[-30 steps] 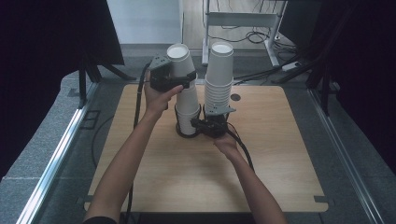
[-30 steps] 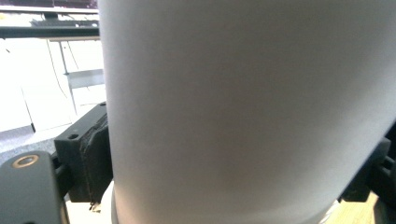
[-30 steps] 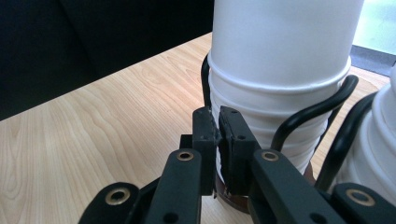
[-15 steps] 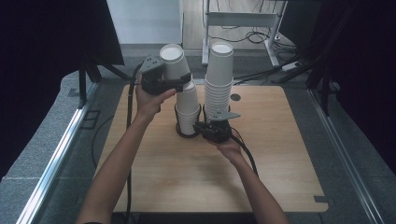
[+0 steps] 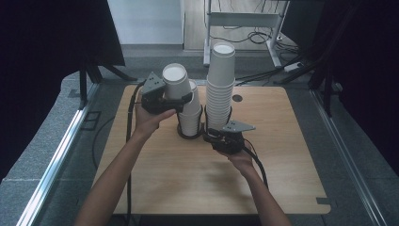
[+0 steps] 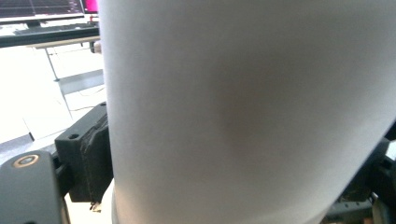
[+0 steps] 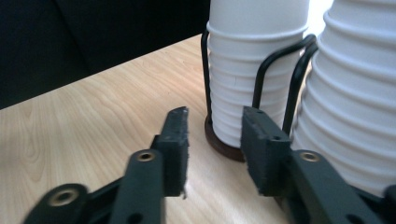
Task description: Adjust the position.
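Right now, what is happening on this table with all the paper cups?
A person works two hand-held tools at a wooden table. The left tool is shut on a white paper cup, held above the short cup stack in its wire holder. The right tool, low by the base of the tall cup stack, has just been opening, with nothing between its pads.

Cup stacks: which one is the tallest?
The right-hand stack, by the right gripper, rises far higher than the short stack beside it. The left gripper holds a single cup.

Claw just opening, empty, beside racked cup stacks.
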{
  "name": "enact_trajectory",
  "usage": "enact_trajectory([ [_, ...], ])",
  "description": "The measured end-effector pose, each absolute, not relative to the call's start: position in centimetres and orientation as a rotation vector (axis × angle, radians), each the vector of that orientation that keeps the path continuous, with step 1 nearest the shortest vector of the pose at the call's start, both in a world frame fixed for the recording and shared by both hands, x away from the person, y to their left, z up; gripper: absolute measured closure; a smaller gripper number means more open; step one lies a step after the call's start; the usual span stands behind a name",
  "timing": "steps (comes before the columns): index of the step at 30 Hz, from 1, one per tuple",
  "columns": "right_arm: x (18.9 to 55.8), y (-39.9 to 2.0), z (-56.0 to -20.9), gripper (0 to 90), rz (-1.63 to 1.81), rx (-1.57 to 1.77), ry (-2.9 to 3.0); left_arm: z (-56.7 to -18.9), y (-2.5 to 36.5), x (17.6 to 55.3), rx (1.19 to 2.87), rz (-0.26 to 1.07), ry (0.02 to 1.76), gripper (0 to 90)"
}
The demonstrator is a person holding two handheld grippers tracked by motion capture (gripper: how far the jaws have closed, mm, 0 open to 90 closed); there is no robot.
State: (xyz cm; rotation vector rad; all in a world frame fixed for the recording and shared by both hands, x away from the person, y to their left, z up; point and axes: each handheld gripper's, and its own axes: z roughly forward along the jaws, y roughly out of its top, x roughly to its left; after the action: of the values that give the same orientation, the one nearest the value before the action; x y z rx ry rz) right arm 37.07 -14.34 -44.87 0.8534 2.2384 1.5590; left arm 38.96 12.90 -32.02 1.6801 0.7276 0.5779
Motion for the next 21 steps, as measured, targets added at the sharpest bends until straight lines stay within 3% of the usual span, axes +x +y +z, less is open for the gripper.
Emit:
enact_trajectory([
  [11, 34.3, -15.7, -46.1, 39.1, 1.519, 0.93, 2.162, -36.2, 11.8, 35.7, 1.719, 0.549, 0.709, 12.8],
  [21, 32.8, -17.1, -46.5, 36.7, 1.511, 0.975, 2.148, -40.4, 11.1, 33.4, 1.763, 0.478, 0.737, 12.8],
])
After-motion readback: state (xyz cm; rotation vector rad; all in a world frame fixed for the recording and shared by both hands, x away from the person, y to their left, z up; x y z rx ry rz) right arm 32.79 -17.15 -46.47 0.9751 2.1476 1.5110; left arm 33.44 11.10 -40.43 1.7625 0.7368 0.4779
